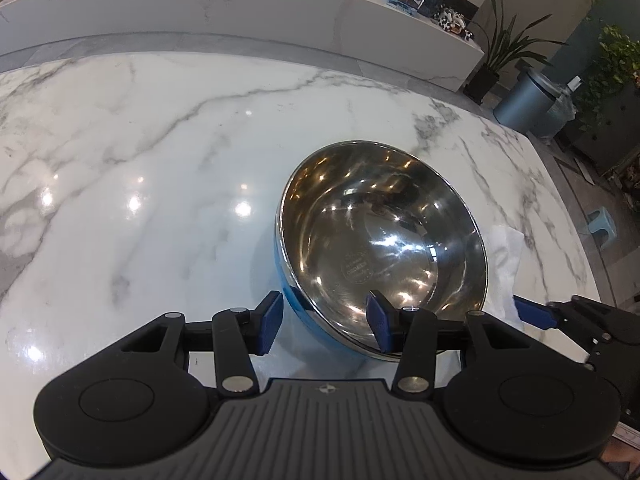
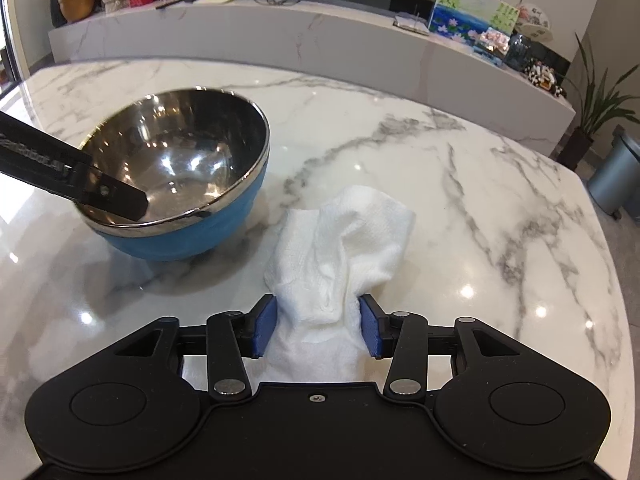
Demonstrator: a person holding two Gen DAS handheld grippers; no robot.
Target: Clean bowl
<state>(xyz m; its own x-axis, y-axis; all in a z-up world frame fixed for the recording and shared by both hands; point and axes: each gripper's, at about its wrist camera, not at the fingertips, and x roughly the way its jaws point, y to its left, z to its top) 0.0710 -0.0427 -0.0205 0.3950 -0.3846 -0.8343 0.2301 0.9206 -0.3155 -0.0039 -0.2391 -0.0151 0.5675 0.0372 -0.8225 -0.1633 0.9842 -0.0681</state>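
the bowl (image 1: 380,236), steel inside and blue outside, stands upright on the marble tabletop (image 1: 140,152), toward its right edge. the left tool (image 1: 326,320) straddles the bowl's near rim, one blue pad outside the wall and one inside, jaws apart and not pressing it. just beside the bowl lies a crumpled white cloth (image 2: 340,256). the right tool (image 2: 316,326) has its pads either side of the cloth's near end, touching it.
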